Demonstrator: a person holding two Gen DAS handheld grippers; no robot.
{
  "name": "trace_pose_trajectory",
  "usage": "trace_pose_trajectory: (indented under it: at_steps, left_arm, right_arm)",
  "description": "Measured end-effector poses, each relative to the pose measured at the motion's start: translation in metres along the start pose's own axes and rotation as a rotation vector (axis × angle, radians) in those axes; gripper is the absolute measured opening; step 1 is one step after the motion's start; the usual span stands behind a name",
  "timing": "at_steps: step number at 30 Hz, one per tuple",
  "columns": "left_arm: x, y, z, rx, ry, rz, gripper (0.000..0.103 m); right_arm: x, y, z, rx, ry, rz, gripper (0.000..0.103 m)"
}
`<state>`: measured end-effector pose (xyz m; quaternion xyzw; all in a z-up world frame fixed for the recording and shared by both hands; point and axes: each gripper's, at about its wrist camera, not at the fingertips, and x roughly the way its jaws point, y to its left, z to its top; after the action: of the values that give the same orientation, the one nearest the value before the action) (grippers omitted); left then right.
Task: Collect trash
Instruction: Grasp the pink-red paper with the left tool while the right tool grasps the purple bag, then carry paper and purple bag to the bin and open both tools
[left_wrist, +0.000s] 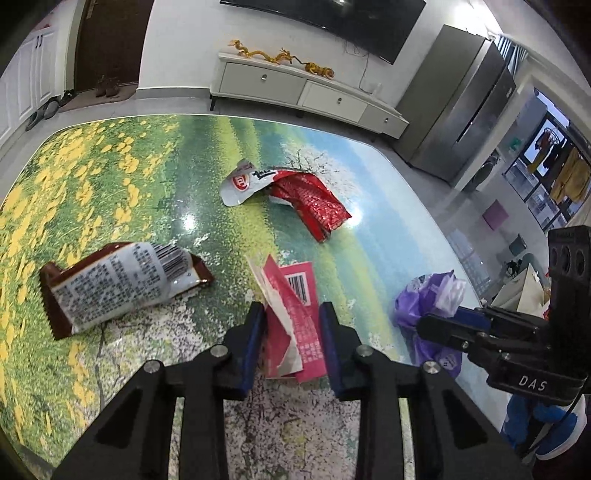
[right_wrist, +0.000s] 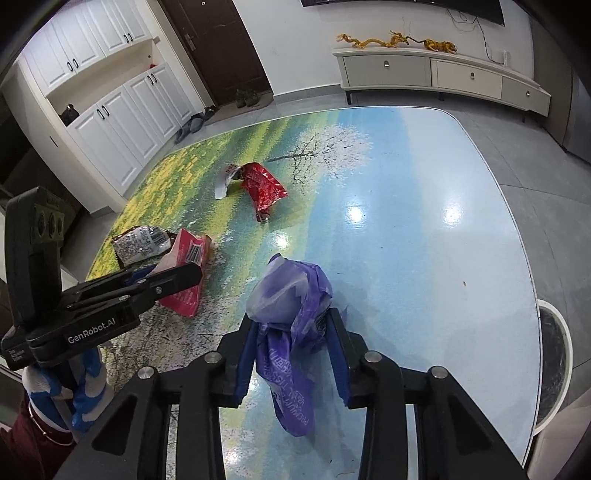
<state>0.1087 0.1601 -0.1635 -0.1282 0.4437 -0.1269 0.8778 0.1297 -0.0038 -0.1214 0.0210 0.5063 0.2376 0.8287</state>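
Left wrist: left tongs (left_wrist: 291, 336) clamp pink wrapper (left_wrist: 295, 325) pointing lengthwise away; right tongs (right_wrist: 293, 350) clamp purple bag (right_wrist: 291, 325).

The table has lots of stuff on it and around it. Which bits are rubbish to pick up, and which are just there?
Rubbish to collect:
pink wrapper, between the left gripper pads
purple plastic bag, between the right gripper pads
red foil wrapper
brown wrapper

Just there:
table
golden dragon ornaments
TV cabinet
fridge
shoes by the door
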Motion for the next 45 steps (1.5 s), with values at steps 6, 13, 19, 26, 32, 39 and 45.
trace_pose_trajectory:
  at_steps: [6, 13, 19, 26, 32, 39, 45]
  left_arm:
    - [-0.023, -0.003, -0.004, -0.016, -0.037, 0.000, 0.029]
    - [-0.059, -0.010, -0.009, -0.030, -0.099, 0.004, 0.028]
    - [-0.093, -0.023, -0.012, -0.035, -0.155, -0.007, 0.029]
    - [-0.118, -0.047, -0.007, -0.031, -0.196, -0.045, 0.028]
    - [-0.127, -0.075, 0.003, -0.016, -0.209, -0.099, 0.028]
    - [-0.117, -0.123, 0.020, 0.036, -0.185, -0.155, 0.028]
    - [-0.088, -0.180, 0.035, 0.099, -0.135, -0.202, 0.028]
  right_arm:
    - [-0.017, 0.007, -0.003, -0.016, -0.040, 0.028, 0.029]
    - [-0.047, 0.016, -0.002, -0.042, -0.106, 0.058, 0.029]
    - [-0.080, 0.018, -0.004, -0.068, -0.175, 0.068, 0.029]
    - [-0.124, 0.005, -0.009, -0.070, -0.269, 0.078, 0.029]
    - [-0.156, -0.022, -0.014, -0.032, -0.339, 0.069, 0.029]
    - [-0.183, -0.069, -0.024, 0.032, -0.400, 0.017, 0.029]
    - [-0.203, -0.118, -0.029, 0.081, -0.429, -0.060, 0.029]
